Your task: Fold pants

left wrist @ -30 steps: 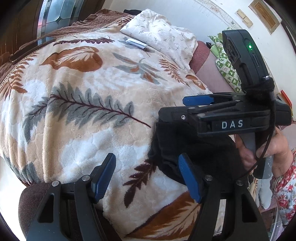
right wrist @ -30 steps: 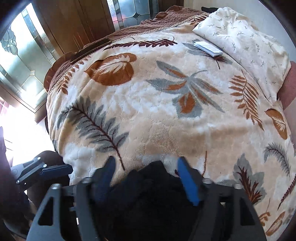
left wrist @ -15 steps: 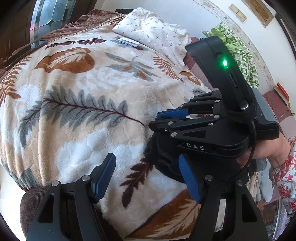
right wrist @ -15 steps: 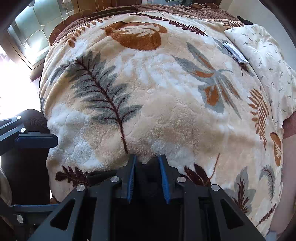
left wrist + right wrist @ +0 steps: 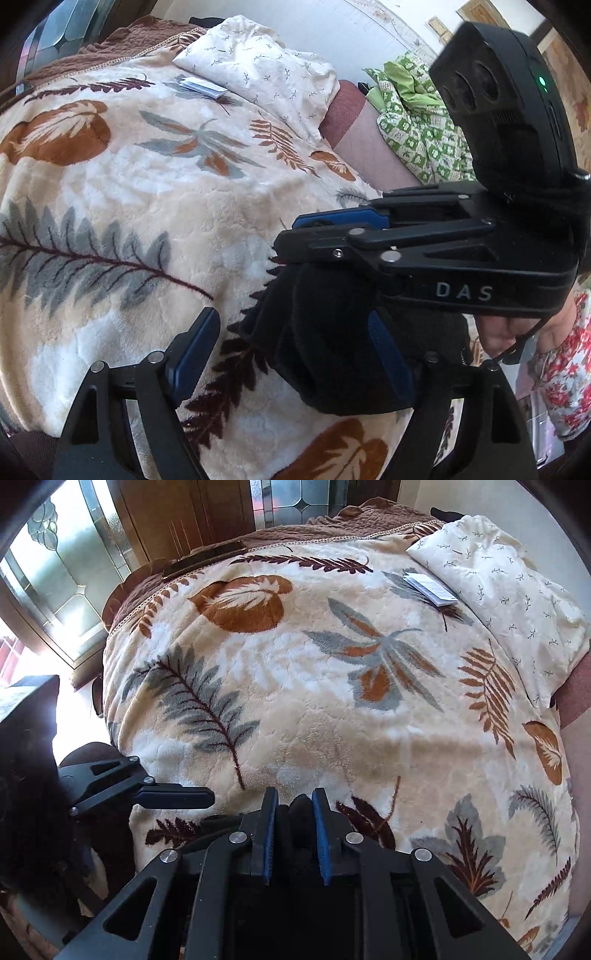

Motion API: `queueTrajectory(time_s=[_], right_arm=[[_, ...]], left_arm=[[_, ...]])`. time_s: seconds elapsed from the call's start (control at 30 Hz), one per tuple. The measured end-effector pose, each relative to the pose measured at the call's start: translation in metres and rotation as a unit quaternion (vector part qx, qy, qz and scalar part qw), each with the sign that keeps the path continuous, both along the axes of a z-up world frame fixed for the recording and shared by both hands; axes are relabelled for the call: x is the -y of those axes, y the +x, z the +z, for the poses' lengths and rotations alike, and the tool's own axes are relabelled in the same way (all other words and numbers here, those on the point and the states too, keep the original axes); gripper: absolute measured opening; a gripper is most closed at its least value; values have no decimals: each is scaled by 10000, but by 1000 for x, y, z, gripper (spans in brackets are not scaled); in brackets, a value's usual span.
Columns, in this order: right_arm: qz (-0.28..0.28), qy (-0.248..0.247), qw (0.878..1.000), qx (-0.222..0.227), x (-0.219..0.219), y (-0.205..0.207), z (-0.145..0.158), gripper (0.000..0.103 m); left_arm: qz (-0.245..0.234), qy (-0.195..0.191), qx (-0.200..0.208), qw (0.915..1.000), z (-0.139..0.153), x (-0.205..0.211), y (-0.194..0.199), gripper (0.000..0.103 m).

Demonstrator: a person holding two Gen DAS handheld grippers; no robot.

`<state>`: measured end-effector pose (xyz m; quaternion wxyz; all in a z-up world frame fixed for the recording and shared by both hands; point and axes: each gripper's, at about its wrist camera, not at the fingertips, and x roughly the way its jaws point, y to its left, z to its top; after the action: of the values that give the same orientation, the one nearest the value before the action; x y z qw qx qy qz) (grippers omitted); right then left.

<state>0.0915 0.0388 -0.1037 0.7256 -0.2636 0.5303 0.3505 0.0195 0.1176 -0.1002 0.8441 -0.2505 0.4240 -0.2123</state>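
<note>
The black pants lie bunched at the near edge of a leaf-patterned blanket on the bed. My right gripper is shut on a fold of the pants and lifts it a little; in the left wrist view it stands above the dark bundle. My left gripper is open, its blue fingers on either side of the pants' left part, holding nothing. In the right wrist view the left gripper's finger shows at the left.
A white patterned pillow lies at the far end of the bed with a folded paper beside it. A green patterned cloth lies at the right. Glass-panelled wooden doors stand beyond the bed.
My right gripper has closed on the pants and then lifted the fold up and back. My left gripper has stayed open beside the bundle.
</note>
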Motion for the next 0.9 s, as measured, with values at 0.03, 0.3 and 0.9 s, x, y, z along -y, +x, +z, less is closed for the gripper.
queueTrajectory(time_s=[0.03, 0.3, 0.9], right_arm=[[-30, 48, 10000, -22, 2, 1, 2, 20], [-229, 312, 9992, -64, 18, 1, 16, 20], [-1321, 692, 9882, 362, 153, -8, 55, 19]], left_arm=[[-31, -203, -20, 9998, -1, -1, 2, 82], [-420, -581, 47, 9974, 12, 18, 9, 22], [-1195, -113, 149, 9927, 49, 150, 11, 20]])
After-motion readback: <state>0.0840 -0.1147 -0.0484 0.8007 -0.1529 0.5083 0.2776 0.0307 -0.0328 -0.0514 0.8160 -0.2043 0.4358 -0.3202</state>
